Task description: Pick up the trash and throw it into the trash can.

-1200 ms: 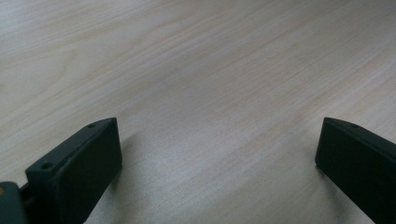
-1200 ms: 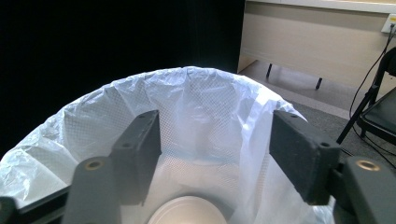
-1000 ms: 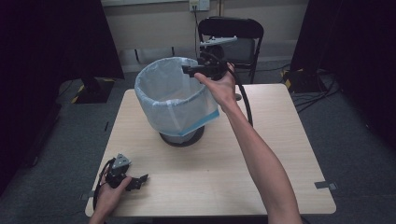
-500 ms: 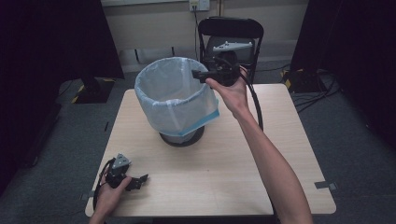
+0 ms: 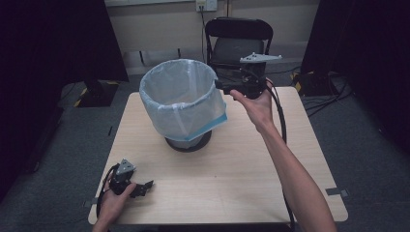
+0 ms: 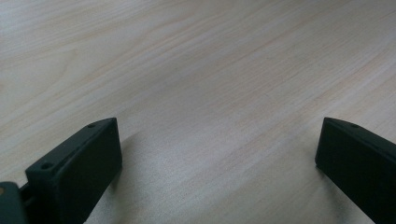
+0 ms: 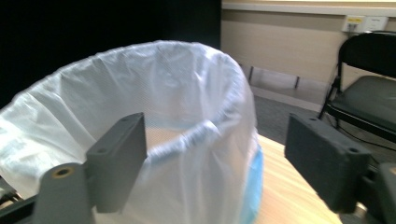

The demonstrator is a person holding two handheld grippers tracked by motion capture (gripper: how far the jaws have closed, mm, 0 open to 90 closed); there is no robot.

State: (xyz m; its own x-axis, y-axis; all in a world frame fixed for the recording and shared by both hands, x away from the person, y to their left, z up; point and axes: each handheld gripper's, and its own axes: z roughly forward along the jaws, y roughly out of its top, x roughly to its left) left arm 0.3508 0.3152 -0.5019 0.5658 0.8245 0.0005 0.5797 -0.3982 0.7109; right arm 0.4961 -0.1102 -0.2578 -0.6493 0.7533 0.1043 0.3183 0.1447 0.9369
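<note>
Both jaws of my right gripper (image 5: 220,86) have just been opening, nothing between them, beside the round bin's translucent white plastic liner (image 5: 181,99). Fitting the liner looks nearly finished; next I'd check its rim. My left gripper (image 5: 145,186) rests gaping on the pale wooden table (image 5: 232,174).

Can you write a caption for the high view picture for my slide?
Right gripper, jaws open, beside the lined bin; left gripper rests on the table.

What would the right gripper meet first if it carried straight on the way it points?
Probably the bag-lined rim of the bin: the open right gripper faces it, jaws astride the near rim. How close is unclear.
</note>
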